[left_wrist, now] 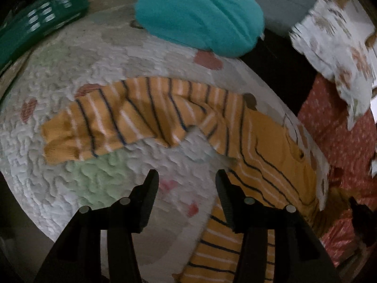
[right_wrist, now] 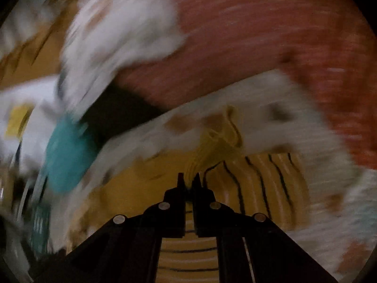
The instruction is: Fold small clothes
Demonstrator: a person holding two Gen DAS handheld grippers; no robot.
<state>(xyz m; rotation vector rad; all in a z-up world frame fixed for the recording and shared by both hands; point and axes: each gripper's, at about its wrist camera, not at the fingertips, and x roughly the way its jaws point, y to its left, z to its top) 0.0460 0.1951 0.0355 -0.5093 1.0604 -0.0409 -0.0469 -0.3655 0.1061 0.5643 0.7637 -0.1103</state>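
**Soft striped top, best held at hems and seams**

The orange striped top (left_wrist: 146,118) is spread over a quilted blanket (left_wrist: 70,75), one sleeve stretched out flat, the body trailing toward the blanket's edge. It is judged light, limp knit fabric: it will sag and drape from wherever it is lifted, will not keep a crease unless pressed flat, and can stretch if pulled hard. A doubled edge, such as a cuff, hem or shoulder seam, is judged the surest place to pinch.

The left gripper (left_wrist: 187,176) is held over the blanket just beside the top, its jaws about half open with nothing between them. The right gripper (right_wrist: 188,180) has its jaws closed on a bunched fold of the top's yellow fabric, seen in the heavily blurred right wrist view.

A folded teal garment (left_wrist: 200,16) lies further back on the blanket, apart from the top.
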